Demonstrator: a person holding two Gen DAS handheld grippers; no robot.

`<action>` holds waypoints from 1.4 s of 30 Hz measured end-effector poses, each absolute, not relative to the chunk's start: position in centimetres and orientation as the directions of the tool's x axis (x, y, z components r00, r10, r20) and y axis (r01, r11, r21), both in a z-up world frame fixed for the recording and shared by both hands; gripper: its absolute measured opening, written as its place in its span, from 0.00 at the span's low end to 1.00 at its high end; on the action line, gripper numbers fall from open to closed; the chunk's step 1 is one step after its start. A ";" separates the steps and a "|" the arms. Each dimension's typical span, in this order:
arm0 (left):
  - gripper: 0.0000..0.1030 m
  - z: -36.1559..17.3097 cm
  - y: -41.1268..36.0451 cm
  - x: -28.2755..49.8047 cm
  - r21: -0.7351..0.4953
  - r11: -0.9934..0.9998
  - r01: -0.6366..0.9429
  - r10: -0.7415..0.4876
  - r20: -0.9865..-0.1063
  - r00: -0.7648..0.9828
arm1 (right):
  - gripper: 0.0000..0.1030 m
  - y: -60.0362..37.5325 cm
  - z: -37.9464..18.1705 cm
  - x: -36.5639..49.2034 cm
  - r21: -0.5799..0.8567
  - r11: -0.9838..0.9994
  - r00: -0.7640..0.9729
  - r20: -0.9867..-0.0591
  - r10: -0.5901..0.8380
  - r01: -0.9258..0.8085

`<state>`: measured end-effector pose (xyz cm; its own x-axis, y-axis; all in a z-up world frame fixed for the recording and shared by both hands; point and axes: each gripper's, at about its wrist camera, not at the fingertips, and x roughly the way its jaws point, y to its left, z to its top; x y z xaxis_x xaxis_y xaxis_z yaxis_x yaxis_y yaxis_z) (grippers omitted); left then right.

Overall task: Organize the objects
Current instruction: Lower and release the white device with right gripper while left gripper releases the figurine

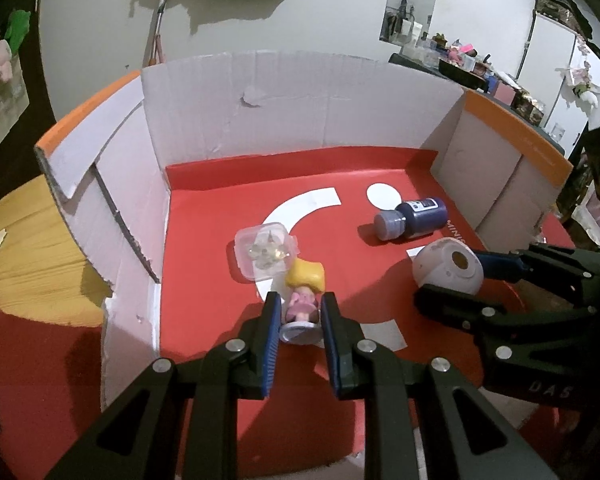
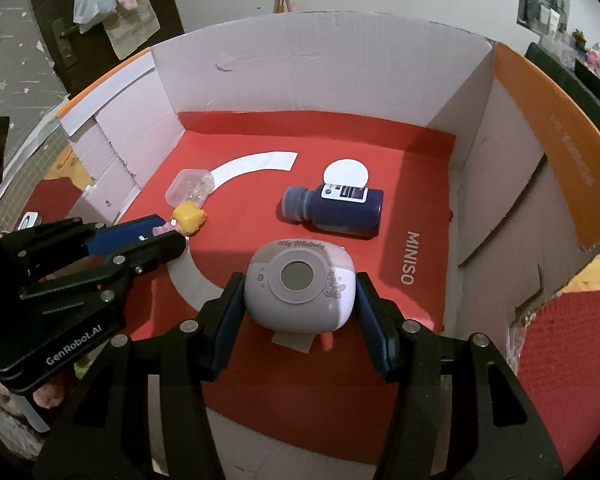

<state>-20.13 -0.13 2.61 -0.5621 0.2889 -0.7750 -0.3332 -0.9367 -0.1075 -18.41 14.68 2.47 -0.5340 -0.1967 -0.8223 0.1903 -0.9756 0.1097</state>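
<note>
— What lies in the cardboard box [image 2: 452, 92]?
— A blonde figurine [image 1: 302, 300] in pink on a white base, tipped over beside a clear little case [image 1: 265, 251]. A dark blue bottle [image 2: 336, 210] lies on its side, cap left.
— And the pale round "My Melody" gadget [image 2: 300, 286]?
— Nearest, round window facing up.

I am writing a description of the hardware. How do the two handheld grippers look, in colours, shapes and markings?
Both are black linkage frames with silver round pivot pins and flat blue pads inside the fingers. The left gripper bears white lettering "GenRobot.AI" on its side, seen from the right wrist view. The right gripper shows letters "DAS", partly cut off. No cables are visible.
</note>
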 end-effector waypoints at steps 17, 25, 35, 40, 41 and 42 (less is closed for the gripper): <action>0.20 2.2 -0.1 -20.5 -0.105 -0.939 -0.329 0.280 -0.788 -0.548 | 0.50 15.1 2.6 -18.6 0.092 -0.978 -0.529 -0.830 -0.179 0.186; 0.21 2.2 -0.2 -20.5 -0.114 -0.938 -0.327 0.286 -0.788 -0.545 | 0.50 15.2 2.7 -18.6 0.095 -0.978 -0.530 -0.828 -0.181 0.185; 0.21 2.2 -0.2 -20.5 -0.115 -0.938 -0.328 0.287 -0.788 -0.545 | 0.51 15.1 2.8 -18.6 0.106 -0.977 -0.531 -0.826 -0.190 0.186; 0.21 2.2 -0.4 -20.4 -0.121 -0.938 -0.324 0.290 -0.785 -0.547 | 0.51 15.0 2.9 -18.6 0.118 -0.976 -0.534 -0.822 -0.200 0.185; 0.21 2.2 -0.5 -20.4 -0.122 -0.938 -0.323 0.290 -0.785 -0.547 | 0.51 15.0 2.9 -18.5 0.119 -0.975 -0.534 -0.821 -0.202 0.185; 0.21 2.2 -0.5 -20.4 -0.123 -0.938 -0.323 0.291 -0.784 -0.548 | 0.51 14.9 3.0 -18.5 0.120 -0.975 -0.534 -0.820 -0.203 0.186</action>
